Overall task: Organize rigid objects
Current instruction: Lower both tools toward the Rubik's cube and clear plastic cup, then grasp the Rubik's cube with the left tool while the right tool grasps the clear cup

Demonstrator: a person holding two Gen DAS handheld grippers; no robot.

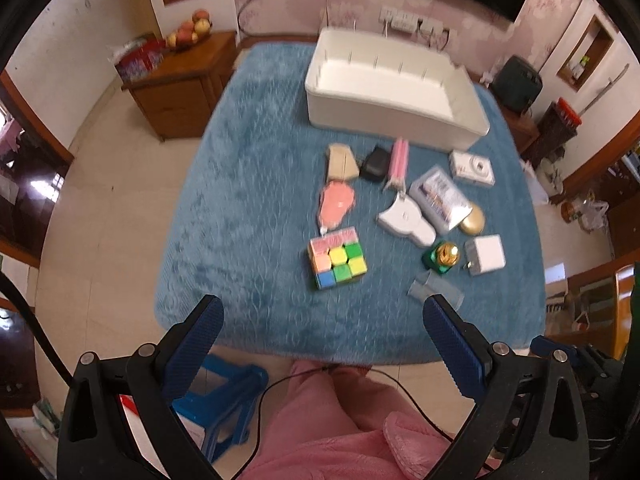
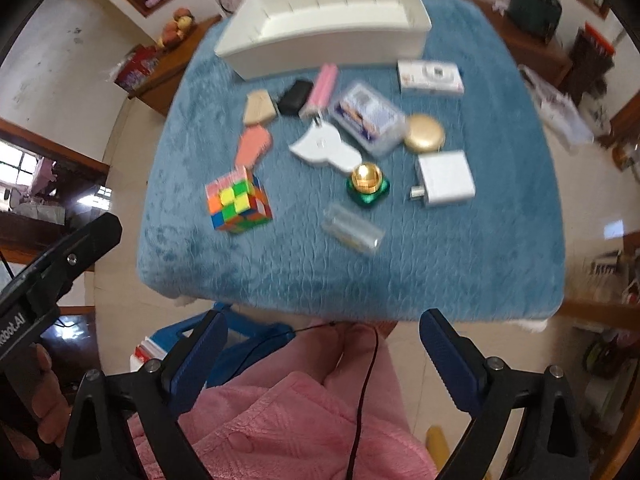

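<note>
A table (image 1: 248,200) covered in blue plush cloth carries the things, with a white bin (image 1: 394,88) standing at its far edge. Both views are blurred.

On the left of the cluster lies a tan block (image 1: 341,163), a pink flat piece (image 1: 337,205) nearer than it, and nearest a colour cube (image 1: 337,258) with scrambled faces. Right of the tan block sit a small black case (image 1: 375,165) and a pink stick-shaped thing (image 1: 398,163). In the middle lies a white plastic piece (image 1: 406,217), with a clear box (image 1: 440,196) just beside it on the right and a green-based bottle with a gold cap (image 1: 442,257) nearer. A clear tube (image 1: 434,290) lies nearest of all. Further right are a white camera (image 1: 472,168), a gold disc (image 1: 473,220) and a white charger (image 1: 486,254).

The left hand-held gripper (image 1: 323,326) hangs over the near table edge, fingers spread wide, gripping nothing. The right hand-held gripper (image 2: 323,338) is likewise spread and empty, above the pink-clad lap (image 2: 280,420).
</note>
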